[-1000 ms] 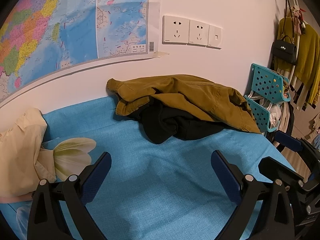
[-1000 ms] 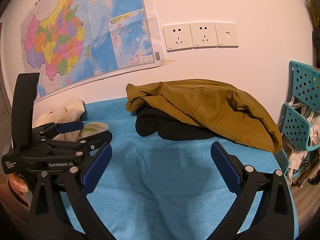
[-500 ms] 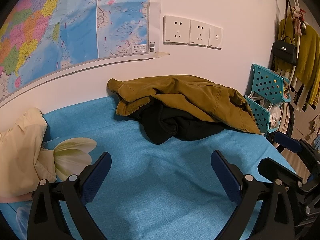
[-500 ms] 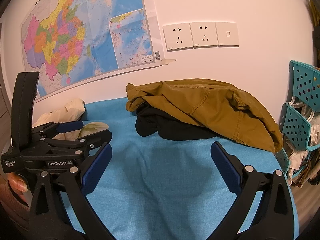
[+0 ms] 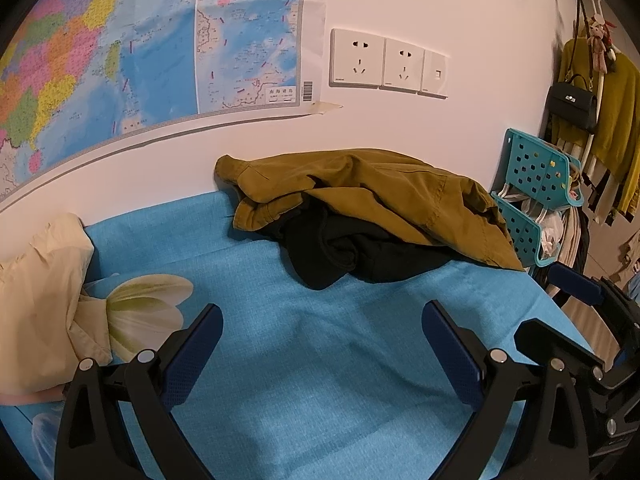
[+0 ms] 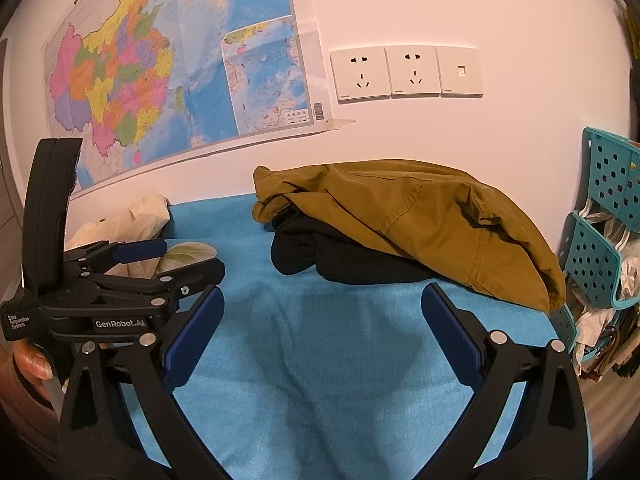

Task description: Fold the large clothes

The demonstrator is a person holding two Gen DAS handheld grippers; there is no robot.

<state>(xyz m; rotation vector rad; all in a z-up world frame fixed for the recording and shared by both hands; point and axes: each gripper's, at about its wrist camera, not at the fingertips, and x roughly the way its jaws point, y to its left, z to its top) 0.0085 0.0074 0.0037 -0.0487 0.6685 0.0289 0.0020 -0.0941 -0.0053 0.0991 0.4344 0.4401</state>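
Note:
A crumpled mustard-brown garment lies over a black garment at the back of the blue bed, against the wall. Both show in the right wrist view, the brown one over the black one. My left gripper is open and empty above the sheet, in front of the pile. My right gripper is open and empty, also short of the pile. The left gripper's body shows at the left of the right wrist view.
A cream cloth lies at the bed's left, beside a flower print. A teal perforated rack with laundry stands at the right edge. A map and wall sockets are on the wall; clothes and a bag hang far right.
Almost nothing has changed. Both grippers stay open and hover in nearly the same place, with only a slight drift of the views.

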